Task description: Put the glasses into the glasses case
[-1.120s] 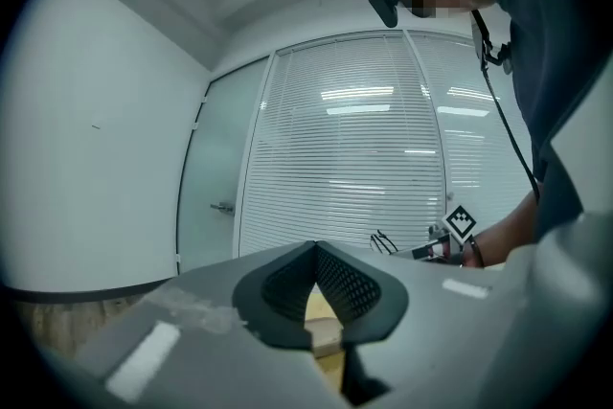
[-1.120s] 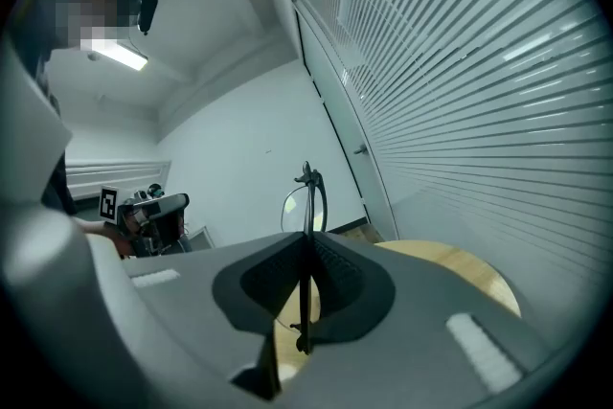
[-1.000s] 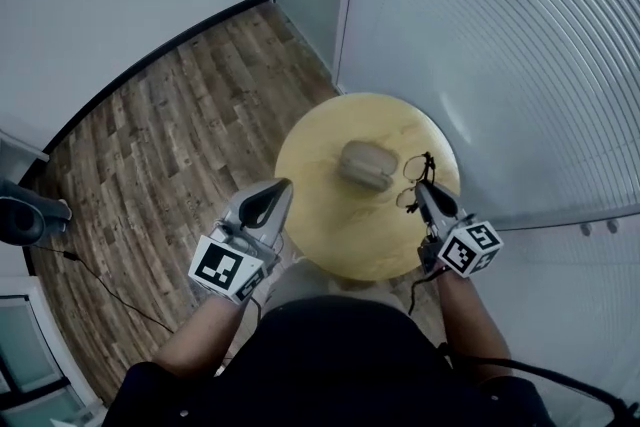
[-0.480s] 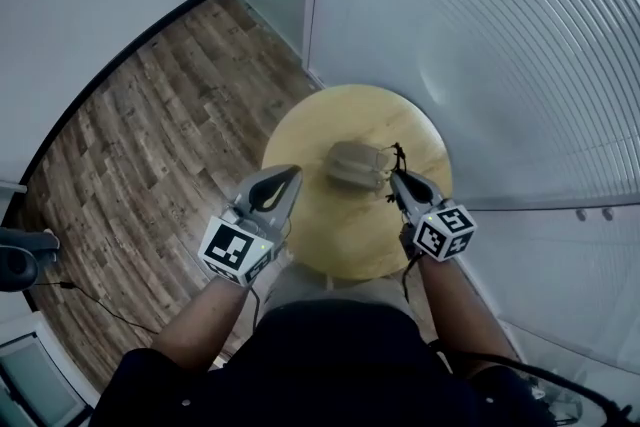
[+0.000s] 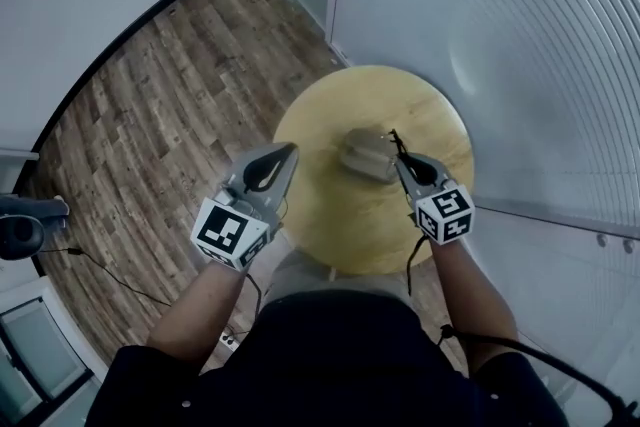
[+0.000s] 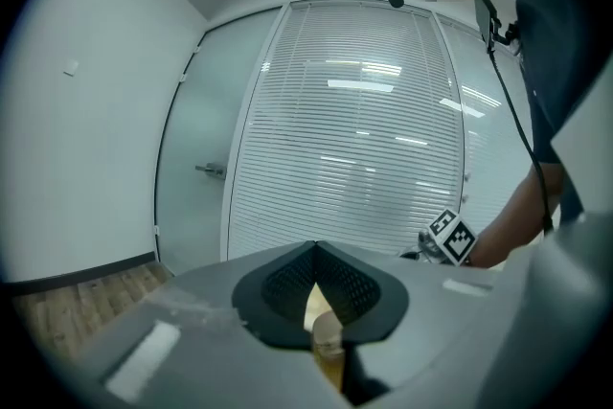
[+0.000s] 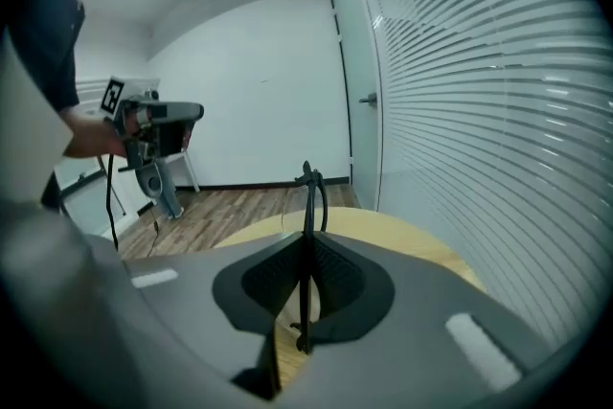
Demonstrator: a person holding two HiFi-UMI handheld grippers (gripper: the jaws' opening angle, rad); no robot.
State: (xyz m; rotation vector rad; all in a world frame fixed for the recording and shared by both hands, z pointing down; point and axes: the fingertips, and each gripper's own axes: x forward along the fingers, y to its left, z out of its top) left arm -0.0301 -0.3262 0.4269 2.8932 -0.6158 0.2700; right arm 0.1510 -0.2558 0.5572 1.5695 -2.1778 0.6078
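A tan glasses case (image 5: pixel 363 153) lies near the middle of the round wooden table (image 5: pixel 340 220). My right gripper (image 5: pixel 400 158) is shut on the thin black glasses (image 5: pixel 393 139), which stick up from its tips just at the case's right end. In the right gripper view the dark frame (image 7: pixel 309 192) stands upright, pinched between the jaws (image 7: pixel 306 239), above the table top (image 7: pixel 412 235). My left gripper (image 5: pixel 292 149) hovers at the table's left edge, left of the case, its jaws shut with nothing in them (image 6: pixel 314 247).
A wall of white blinds (image 5: pixel 540 45) curves close behind and to the right of the table. Wooden floor (image 5: pixel 170 85) spreads to the left, with a dark object and a cable (image 5: pixel 25 230) at the far left. A glass door (image 7: pixel 359 101) stands at the back.
The right gripper has carried the glasses left, from beside the case to its right end. The left gripper has moved in to the table's left edge.
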